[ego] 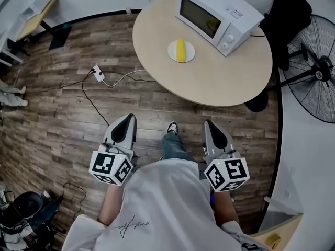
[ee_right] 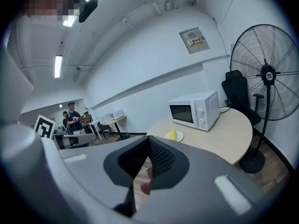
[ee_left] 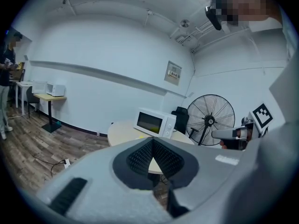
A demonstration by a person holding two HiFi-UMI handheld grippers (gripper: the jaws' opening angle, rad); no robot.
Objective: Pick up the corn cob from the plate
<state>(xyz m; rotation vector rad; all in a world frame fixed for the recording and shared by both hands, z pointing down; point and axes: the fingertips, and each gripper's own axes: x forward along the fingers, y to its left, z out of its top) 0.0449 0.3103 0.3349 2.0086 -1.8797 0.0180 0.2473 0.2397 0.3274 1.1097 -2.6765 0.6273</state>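
Yellow corn cob [ego: 180,50] on white round plate [ego: 170,52], far on beige bench [ego: 220,80]: likely light, stiff, rolls easily; pinch mid-length. Left hand-held gripper [ego: 129,117], right hand-held gripper [ego: 208,123] closed, empty.

In the head view, the standing fan [ego: 314,69] is cut off by the right edge. Its base sits partly hidden under the rim of the round surface [ego: 209,82]. In the left gripper view, the left tool [ee_left: 152,141] covers that surface's near half. Print on the wall panel [ee_right: 195,40] is too small to read. The far people [ee_right: 72,118] are tiny and indistinct.
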